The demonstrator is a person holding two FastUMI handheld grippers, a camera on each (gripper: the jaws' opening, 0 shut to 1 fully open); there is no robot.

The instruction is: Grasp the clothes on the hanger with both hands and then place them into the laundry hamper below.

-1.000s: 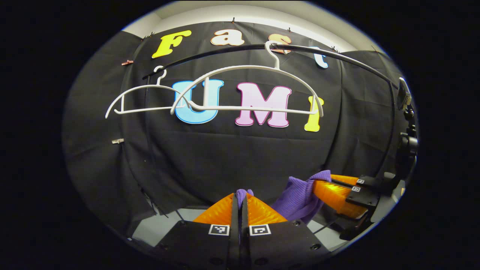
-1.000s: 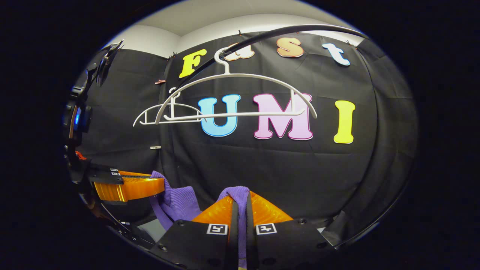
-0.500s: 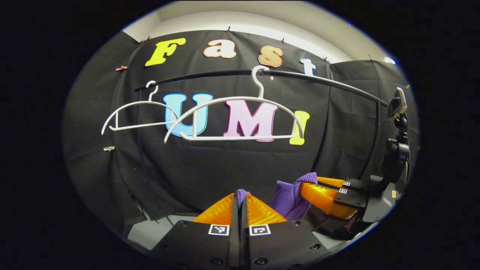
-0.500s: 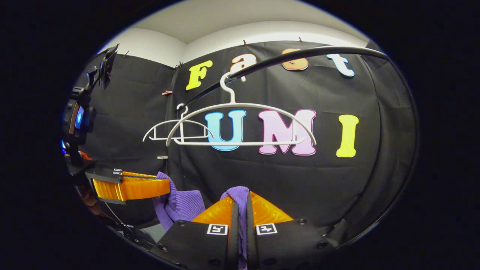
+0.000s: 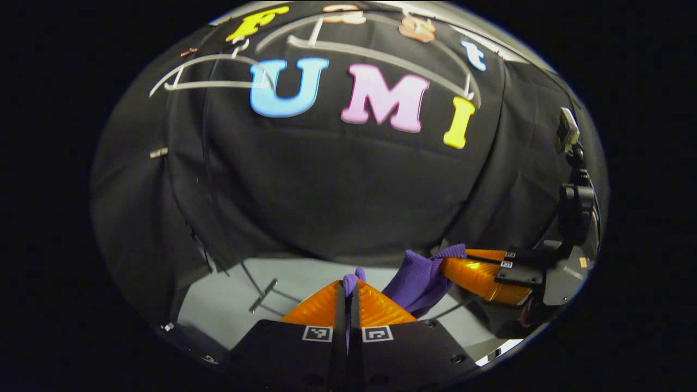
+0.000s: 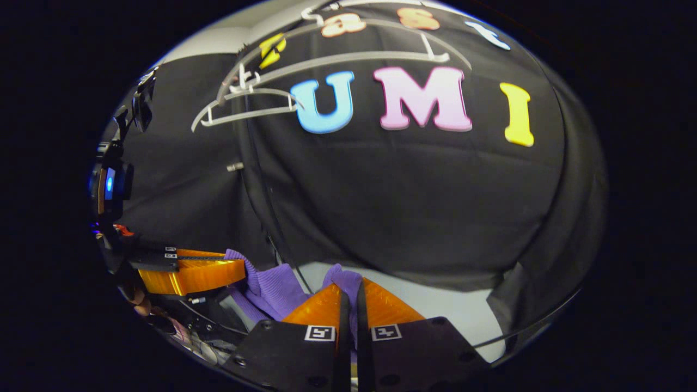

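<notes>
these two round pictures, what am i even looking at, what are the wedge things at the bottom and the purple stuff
A person holds a two-finger gripper in each hand, and each gripper carries a fisheye camera looking along its own fingers. So the left gripper view is taken from the left gripper and the right gripper view from the right gripper. The wedges at the bottom are each gripper's own fingers. The purple stuff is a knitted purple garment. Each gripper is shut on a bit of it, so it hangs between the two. In each view the other gripper shows off to the side, also clamping the cloth. Up high, two bare white hangers hang on a dark rail. Below is grey floor. I can't make out a hamper here.
</notes>
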